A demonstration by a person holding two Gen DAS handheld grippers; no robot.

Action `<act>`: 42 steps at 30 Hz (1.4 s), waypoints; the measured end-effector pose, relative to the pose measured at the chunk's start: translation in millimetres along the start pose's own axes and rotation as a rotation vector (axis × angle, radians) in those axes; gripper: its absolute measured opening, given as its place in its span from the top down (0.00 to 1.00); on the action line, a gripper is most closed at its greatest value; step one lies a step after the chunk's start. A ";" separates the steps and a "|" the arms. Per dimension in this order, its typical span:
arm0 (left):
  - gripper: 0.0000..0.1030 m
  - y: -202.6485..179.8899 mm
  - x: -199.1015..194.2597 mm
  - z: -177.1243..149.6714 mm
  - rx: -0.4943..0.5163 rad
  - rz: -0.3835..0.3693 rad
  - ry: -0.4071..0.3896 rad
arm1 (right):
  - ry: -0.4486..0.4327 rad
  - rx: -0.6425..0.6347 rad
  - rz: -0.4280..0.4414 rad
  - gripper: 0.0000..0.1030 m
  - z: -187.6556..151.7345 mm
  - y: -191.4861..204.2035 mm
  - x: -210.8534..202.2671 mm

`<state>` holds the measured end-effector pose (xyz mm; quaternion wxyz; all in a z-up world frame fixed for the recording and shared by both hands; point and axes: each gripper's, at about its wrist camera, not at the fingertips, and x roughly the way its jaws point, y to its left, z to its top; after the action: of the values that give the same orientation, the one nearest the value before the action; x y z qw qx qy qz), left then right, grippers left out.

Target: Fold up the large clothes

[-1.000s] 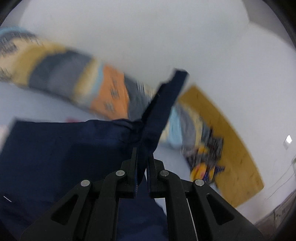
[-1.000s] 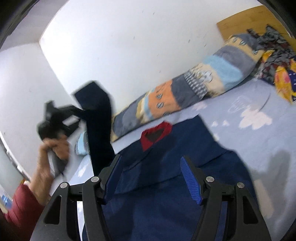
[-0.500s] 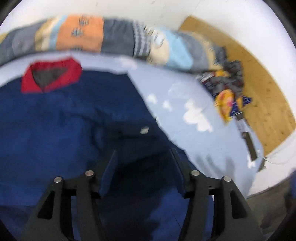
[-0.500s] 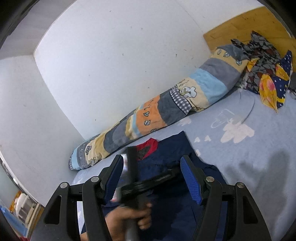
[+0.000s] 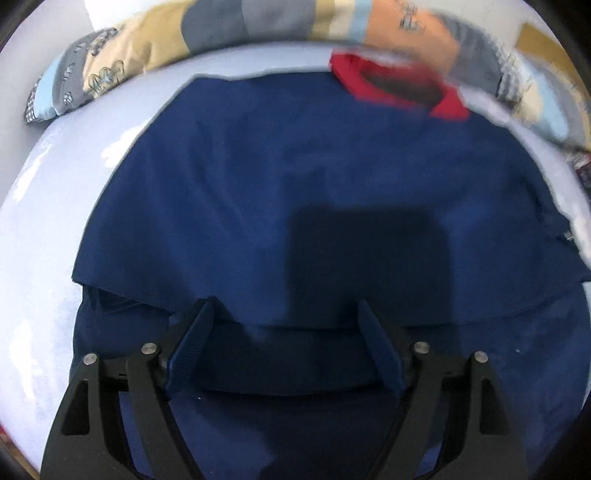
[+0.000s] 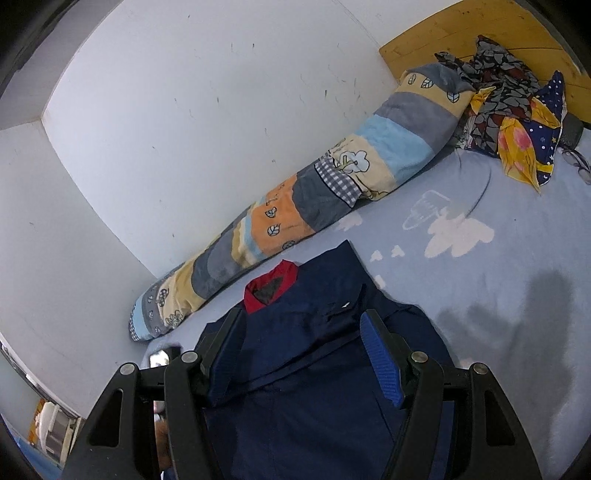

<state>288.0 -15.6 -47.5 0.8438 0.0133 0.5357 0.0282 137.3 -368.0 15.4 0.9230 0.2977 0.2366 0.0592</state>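
A large navy garment [image 5: 295,206] with a red collar [image 5: 399,85] lies flat on the bed, its sides folded in over the body. It also shows in the right wrist view [image 6: 314,325], collar [image 6: 271,286] toward the wall. My left gripper [image 5: 286,314] is open and empty, hovering just above the garment's middle. My right gripper [image 6: 304,325] is open and empty, held above the garment's lower part.
The bed has a pale blue sheet [image 6: 480,280] with white cloud prints. A long patchwork bolster [image 6: 314,206] lies along the white wall. Crumpled patterned clothes [image 6: 517,110] sit by the wooden headboard [image 6: 461,33]. Eyeglasses [image 6: 576,162] lie at the right edge.
My left gripper let go of the navy sleeve it was holding up and opened. It then swung left over the flat garment. The right gripper stayed open.
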 end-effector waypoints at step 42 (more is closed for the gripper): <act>0.21 10.6 -111.2 -94.4 0.010 -0.063 -0.137 | 0.090 -0.036 -0.093 0.35 -3.6 -10.7 30.2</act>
<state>155.0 -12.7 13.3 0.8790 0.0025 0.4768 -0.0020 161.9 -367.3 -5.5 0.9184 0.2667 0.2904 0.0337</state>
